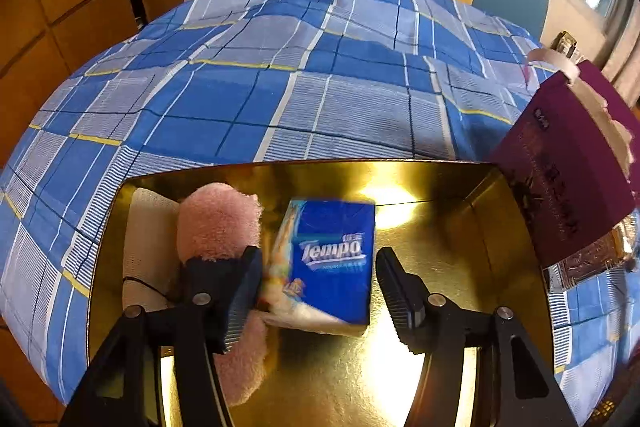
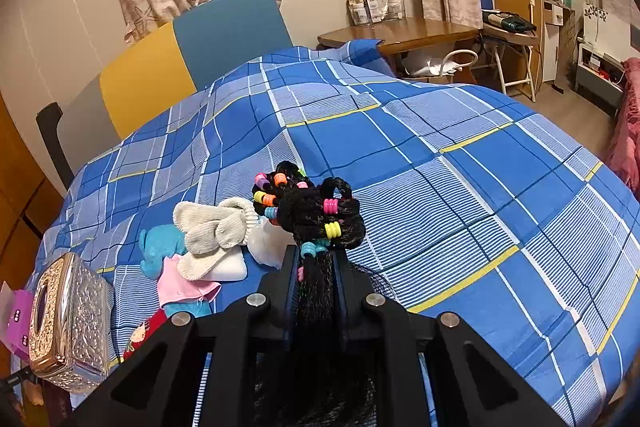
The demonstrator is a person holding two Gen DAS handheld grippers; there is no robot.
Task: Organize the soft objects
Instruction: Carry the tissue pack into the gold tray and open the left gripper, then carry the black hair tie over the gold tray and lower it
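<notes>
Inside the gold box point(image 1: 472, 235), beside the pink plush point(image 1: 218, 223), the Tempo tissue pack point(image 1: 330, 263) lies tilted between the spread left gripper point(image 1: 318, 291), and may tip; the right gripper point(image 2: 316, 267), pinching the beaded black hairpiece point(image 2: 312, 211), risks snagging loose strands.

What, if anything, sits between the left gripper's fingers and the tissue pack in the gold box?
Nothing visible does: the tissue pack lies between the open left gripper fingers inside the gold box. A pink plush sits beside it.

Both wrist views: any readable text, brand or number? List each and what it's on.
"Tempo": white lettering on the blue tissue pack in the gold tray.
Maroon box: faint print, too blurred to read.
Purple packet: small marks, unreadable.
Right wrist view: nothing else legible.
</notes>
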